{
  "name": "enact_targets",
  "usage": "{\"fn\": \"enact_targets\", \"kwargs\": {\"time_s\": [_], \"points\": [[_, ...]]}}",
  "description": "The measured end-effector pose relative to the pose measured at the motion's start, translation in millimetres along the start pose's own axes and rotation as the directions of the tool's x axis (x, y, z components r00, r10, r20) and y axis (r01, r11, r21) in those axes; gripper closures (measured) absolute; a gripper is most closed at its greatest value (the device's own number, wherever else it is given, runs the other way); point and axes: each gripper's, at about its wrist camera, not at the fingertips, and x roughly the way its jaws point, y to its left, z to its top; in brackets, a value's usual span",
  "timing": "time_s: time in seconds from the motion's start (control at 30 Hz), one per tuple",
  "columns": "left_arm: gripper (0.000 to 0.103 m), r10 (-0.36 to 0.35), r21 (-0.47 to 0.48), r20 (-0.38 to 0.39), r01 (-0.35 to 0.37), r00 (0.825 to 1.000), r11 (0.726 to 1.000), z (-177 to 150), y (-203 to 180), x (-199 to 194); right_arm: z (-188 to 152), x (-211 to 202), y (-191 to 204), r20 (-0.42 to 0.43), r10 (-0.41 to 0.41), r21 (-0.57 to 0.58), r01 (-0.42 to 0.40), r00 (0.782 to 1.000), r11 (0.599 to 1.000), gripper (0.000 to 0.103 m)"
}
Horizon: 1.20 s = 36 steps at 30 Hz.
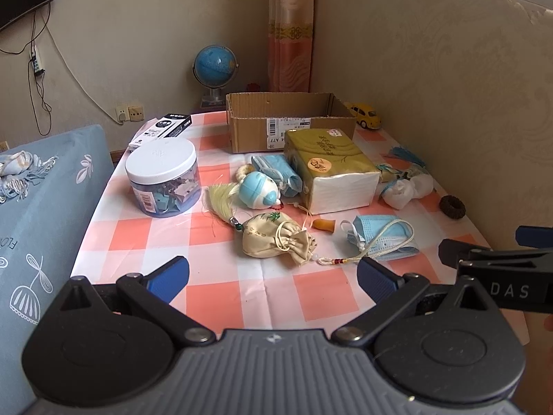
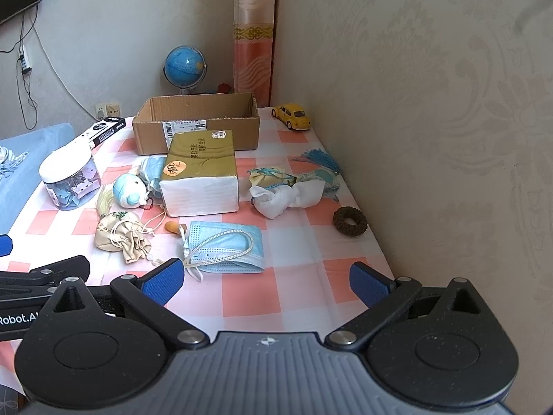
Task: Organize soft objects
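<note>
Soft things lie on the checked tablecloth (image 1: 242,294): a beige drawstring pouch (image 1: 273,240) (image 2: 119,235), a blue face mask (image 1: 383,237) (image 2: 228,249), a second folded mask (image 1: 276,173), a tissue pack (image 1: 328,169) (image 2: 198,176), a white cloth bundle (image 1: 408,188) (image 2: 287,197) and a tasselled sachet (image 2: 304,173). An open cardboard box (image 1: 287,117) (image 2: 197,121) stands at the back. My left gripper (image 1: 273,276) is open and empty, just short of the pouch. My right gripper (image 2: 266,280) is open and empty, just short of the blue mask.
A clear jar with a white lid (image 1: 162,176), a black-and-white pen box (image 1: 162,128), a round blue-white toy (image 1: 259,190), a brown hair ring (image 2: 349,220), a yellow toy car (image 2: 292,116) and a globe (image 1: 215,65) are around. A wall runs along the right.
</note>
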Motion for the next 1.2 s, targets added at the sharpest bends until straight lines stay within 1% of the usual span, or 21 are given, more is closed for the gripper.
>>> {"fn": "enact_targets", "kwargs": {"time_s": [1.2], "points": [[0.000, -0.002, 0.002, 0.004, 0.002, 1.000, 1.000, -0.6, -0.4, -1.5, -1.5, -1.7, -1.6, 0.009, -0.007, 0.000, 0.007, 1.000, 1.000, 0.000]]}}
